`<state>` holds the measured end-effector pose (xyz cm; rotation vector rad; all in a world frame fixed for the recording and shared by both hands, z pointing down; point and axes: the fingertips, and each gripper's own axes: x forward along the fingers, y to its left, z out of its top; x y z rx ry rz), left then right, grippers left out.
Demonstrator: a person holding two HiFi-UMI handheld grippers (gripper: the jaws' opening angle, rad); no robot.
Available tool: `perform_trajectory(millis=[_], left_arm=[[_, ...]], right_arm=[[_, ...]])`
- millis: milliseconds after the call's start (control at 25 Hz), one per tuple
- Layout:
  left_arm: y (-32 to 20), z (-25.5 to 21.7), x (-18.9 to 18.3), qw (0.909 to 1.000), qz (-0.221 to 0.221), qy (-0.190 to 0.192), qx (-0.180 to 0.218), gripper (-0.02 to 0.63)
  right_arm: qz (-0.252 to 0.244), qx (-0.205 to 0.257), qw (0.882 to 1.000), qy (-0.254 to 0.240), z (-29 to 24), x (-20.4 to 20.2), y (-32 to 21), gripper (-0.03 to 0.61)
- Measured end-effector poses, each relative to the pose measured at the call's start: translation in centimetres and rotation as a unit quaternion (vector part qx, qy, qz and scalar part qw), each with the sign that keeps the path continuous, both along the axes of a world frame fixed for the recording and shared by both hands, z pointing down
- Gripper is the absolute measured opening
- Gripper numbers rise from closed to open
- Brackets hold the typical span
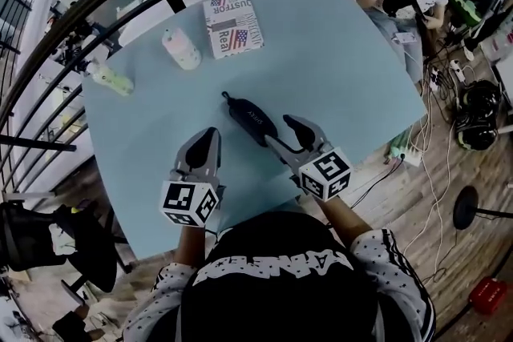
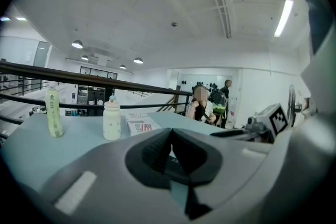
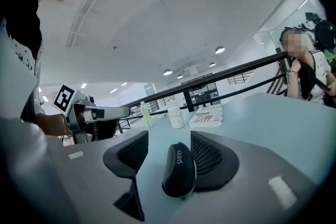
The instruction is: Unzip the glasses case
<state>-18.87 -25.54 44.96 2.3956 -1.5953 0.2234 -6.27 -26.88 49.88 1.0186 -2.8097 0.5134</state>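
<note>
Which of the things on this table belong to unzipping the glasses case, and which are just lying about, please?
For the job: glasses case; right gripper, open with the case's near end between its jaws; left gripper, shut, beside it.
Lying about: white bottle; green bottle; flag-printed box, all further back on the table.

glasses case point(image 1: 250, 120): smooth, slight sheen, possibly leatherette | table point(image 1: 337, 36): smooth, matt
</note>
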Motion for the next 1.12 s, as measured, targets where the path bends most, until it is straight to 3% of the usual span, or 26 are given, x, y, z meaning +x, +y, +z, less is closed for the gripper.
perform_trajectory(millis=[240, 640, 1120], left_arm=[[-0.2, 0.9, -2.6, 0.9997, -0.02, 0.002, -0.013, 0.0], [0.4, 2.2, -6.4, 0.9985, -0.046, 0.004, -0.03, 0.0], [0.8, 3.4, -8.6, 0.9975, -0.053, 0.012, -0.046, 0.0]], right_arm=[[-0.034, -0.015, 0.997, 0.067, 3.7, -3.3, -0.5, 0.296], [-0.047, -0.018, 0.989, 0.136, 7.7, -6.4, -2.0, 0.336], [-0.019, -0.059, 0.979, 0.194, 12.6, -7.1, -3.1, 0.365]])
